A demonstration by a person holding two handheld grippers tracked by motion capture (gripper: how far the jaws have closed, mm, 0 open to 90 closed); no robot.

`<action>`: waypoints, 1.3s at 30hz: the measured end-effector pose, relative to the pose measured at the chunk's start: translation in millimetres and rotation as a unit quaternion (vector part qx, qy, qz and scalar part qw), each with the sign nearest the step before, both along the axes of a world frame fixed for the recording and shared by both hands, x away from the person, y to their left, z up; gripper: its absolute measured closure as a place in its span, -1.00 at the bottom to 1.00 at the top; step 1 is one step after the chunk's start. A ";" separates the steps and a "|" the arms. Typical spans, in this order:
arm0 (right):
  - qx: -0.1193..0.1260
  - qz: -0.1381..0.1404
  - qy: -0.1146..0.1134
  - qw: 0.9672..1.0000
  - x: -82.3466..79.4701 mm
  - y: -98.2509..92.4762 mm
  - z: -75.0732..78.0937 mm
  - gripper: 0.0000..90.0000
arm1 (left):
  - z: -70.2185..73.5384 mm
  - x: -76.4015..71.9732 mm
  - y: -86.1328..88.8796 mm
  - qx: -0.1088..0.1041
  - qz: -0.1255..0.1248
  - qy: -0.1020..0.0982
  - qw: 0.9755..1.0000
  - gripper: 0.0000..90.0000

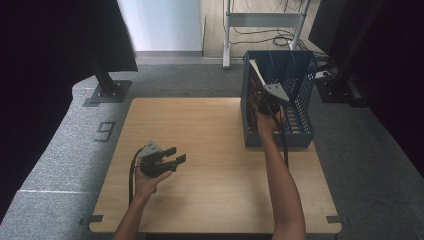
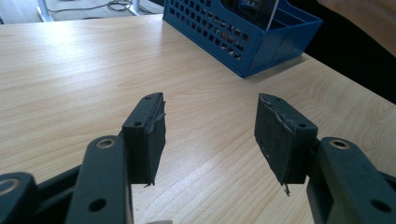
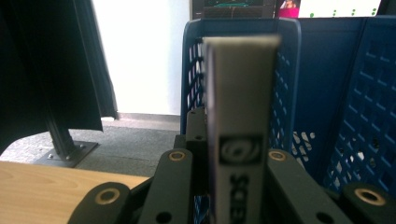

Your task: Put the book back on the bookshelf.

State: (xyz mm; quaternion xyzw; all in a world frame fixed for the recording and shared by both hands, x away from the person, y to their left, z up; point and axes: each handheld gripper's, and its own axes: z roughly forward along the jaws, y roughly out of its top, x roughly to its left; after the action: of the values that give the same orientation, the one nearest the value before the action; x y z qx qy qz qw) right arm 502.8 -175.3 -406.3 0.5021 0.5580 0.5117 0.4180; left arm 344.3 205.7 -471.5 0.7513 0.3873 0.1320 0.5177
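- Nearest me, my left gripper [image 1: 172, 161] rests low over the wooden table [image 1: 210, 145], in its near-left part; its jaws stand apart with bare wood between them and the pads [image 2: 148, 135] touch nothing.
- From that gripper's own view, the blue basket [image 2: 243, 44] sits farther off across the table, well apart from it.
- Farther out, my right hand [image 1: 268, 121] reaches to the basket's near end at the table's right edge.
- My right gripper [image 3: 238, 186] is clamped on a slim white box [image 3: 240, 116], jaws pressing its two broad sides; the box stands upright, narrow edge facing the camera, dark print running down it.
- The box is inside the blue basket [image 1: 295, 80], against its perforated left wall, its top poking above the rim.
- I cannot tell whether its lower end touches the basket's floor.
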 end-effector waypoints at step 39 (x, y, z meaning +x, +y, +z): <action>-0.011 -0.018 -0.006 1.000 7.3 -2.2 2.8 0.81 | -0.8 2.0 7.5 -0.013 0.012 0.003 1.000 -0.04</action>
State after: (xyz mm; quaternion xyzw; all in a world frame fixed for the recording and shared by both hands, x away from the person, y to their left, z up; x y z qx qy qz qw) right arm 510.2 -177.5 -403.5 0.5047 0.5521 0.5005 0.4359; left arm 346.3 213.1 -472.3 0.7403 0.3995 0.1303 0.5247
